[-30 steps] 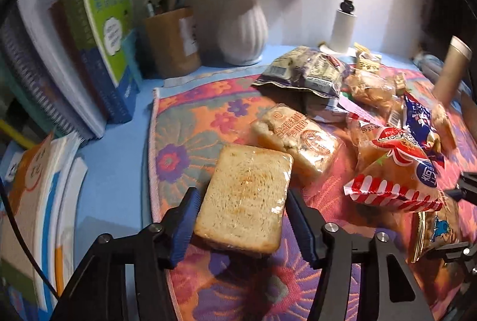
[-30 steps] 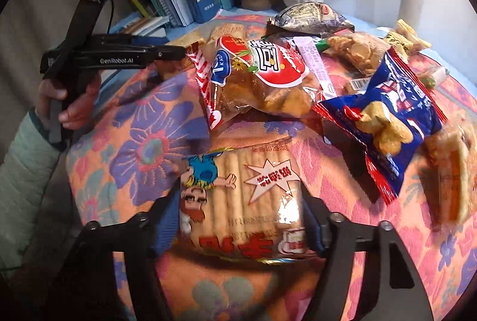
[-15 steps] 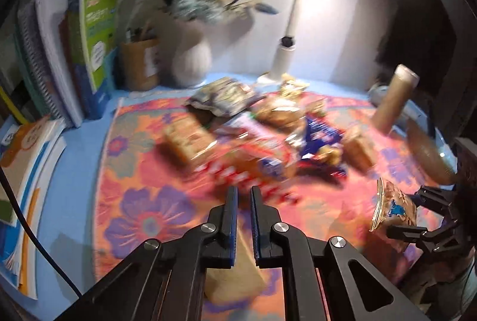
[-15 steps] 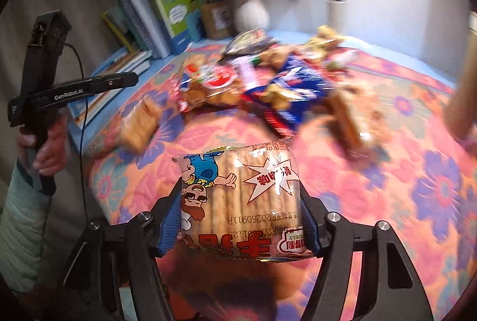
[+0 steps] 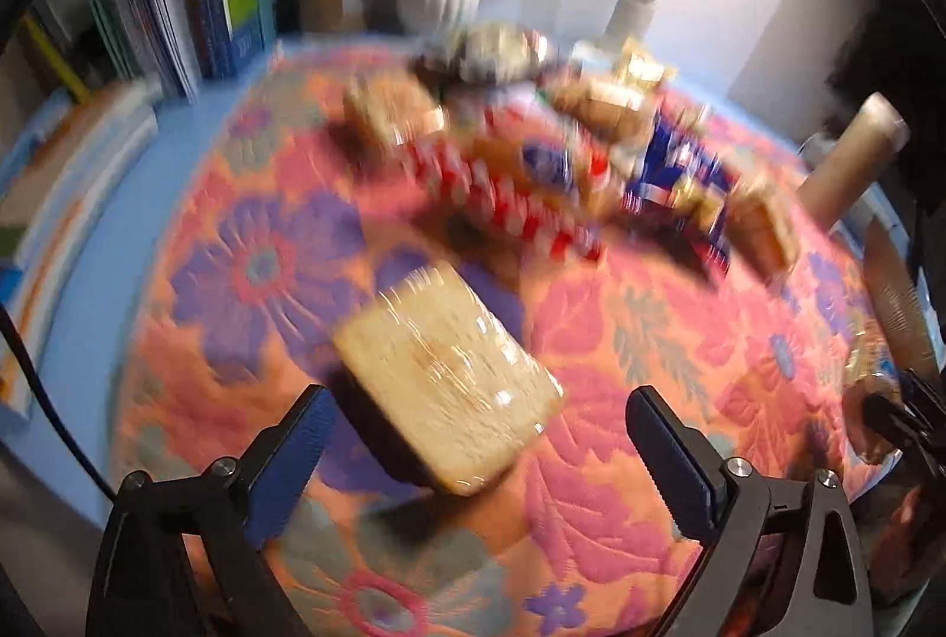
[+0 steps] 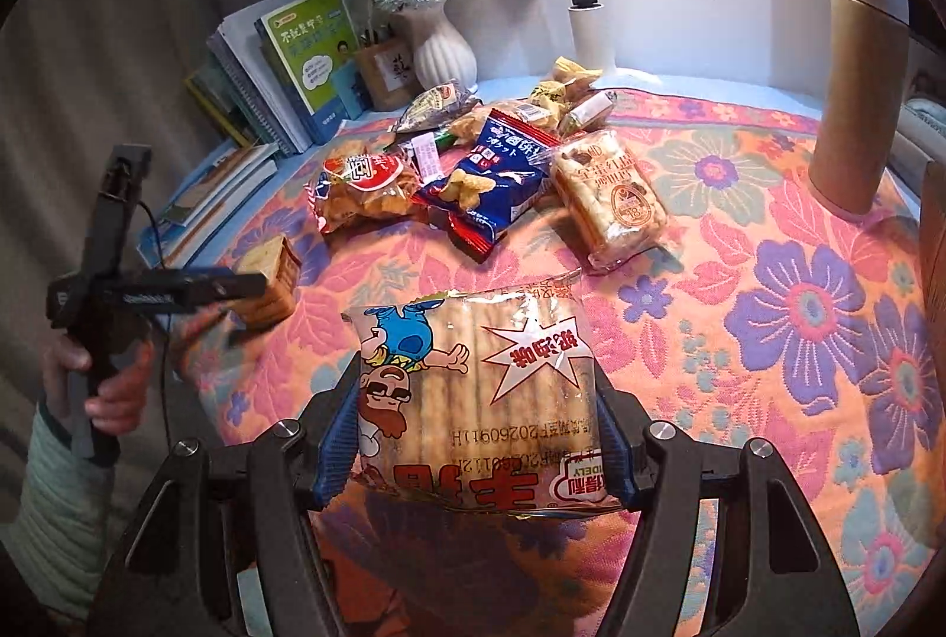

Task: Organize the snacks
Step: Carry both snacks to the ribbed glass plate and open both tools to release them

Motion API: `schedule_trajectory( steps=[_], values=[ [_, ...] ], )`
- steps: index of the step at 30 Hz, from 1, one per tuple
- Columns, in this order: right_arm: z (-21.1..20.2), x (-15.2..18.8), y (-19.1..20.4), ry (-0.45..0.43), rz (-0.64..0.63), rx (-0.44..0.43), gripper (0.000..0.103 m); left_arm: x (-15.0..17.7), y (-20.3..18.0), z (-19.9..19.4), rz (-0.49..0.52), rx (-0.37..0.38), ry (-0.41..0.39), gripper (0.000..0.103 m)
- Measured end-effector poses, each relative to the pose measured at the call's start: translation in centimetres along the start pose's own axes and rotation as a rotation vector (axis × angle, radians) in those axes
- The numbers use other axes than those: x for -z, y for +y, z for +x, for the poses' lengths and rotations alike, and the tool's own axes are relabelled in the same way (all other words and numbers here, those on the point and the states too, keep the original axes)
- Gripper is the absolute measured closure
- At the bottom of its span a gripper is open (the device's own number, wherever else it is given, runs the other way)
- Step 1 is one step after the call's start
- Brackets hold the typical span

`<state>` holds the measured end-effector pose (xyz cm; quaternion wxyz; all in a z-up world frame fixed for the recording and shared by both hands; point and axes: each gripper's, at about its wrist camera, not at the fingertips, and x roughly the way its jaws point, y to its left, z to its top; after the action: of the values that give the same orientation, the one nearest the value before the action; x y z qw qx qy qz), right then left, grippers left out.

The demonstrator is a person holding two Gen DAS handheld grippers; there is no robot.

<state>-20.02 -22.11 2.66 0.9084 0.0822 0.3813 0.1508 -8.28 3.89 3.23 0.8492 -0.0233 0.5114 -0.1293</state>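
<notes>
Snacks, overall: two packets were being dealt with apart from the main heap (image 6: 473, 164), which lay toward the far edge of the desk (image 6: 768, 341) on its floral cloth.
Left wrist view, hand-held gripper: left hand-held gripper (image 5: 473, 436) had its jaws opening, fingers wide apart.
Left wrist view, packet: wrapped toast slice (image 5: 446, 380) lay between the fingers near the desk's near-left edge, tilted; the pads did not press it. Picture blurred, so whether it rested fully on the cloth was unclear.
Right wrist view, hand-held gripper: right hand-held gripper (image 6: 473, 436) was clamped on the biscuit-stick packet (image 6: 473, 400), pads pressing both side edges, packet lifted clear above the cloth.
Right wrist view, surroundings: flask (image 6: 857, 93) stood near the far-right corner; books (image 6: 284, 63) and vase (image 6: 440, 39) lined the far-left edge.
Step in hand, judged: releasing the toast, carrying the biscuits.
Doing it well: pull the left fingers back without dragging the toast; keep the packet level and set it down beside, not upon, its neighbours.
</notes>
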Motion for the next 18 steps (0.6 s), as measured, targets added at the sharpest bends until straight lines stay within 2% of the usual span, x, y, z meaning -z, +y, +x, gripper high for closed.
schedule_trajectory(
  steps=[2, 5, 7, 11, 15, 18],
  values=[
    [-0.4, 0.3, -0.4, -0.006, 0.002, 0.001, 0.038, 0.2, -0.7, 1.1, -0.003, -0.019, 0.014, 0.015],
    [-1.0, 0.7, -1.2, -0.010, 0.009, 0.013, 0.038, 0.0, -1.5, 2.0, 0.007, -0.046, -0.018, 0.024],
    [-1.2, 0.8, -1.9, -0.011, 0.026, 0.015, 0.038, -0.4, -1.8, 2.6, 0.014, -0.069, -0.032, 0.040],
    [-1.7, 1.1, -3.0, -0.021, 0.049, 0.018, 0.038, 0.0, -2.4, 2.4, 0.046, -0.089, -0.068, 0.044],
    [-2.5, 1.2, -4.0, -0.043, 0.067, 0.040, 0.038, 1.5, -3.6, 0.7, 0.073, -0.004, -0.090, 0.048],
    [-3.5, 1.0, -5.2, -0.068, 0.093, 0.059, 0.038, 2.2, -6.4, -1.0, 0.111, 0.052, -0.117, 0.049]
  ],
)
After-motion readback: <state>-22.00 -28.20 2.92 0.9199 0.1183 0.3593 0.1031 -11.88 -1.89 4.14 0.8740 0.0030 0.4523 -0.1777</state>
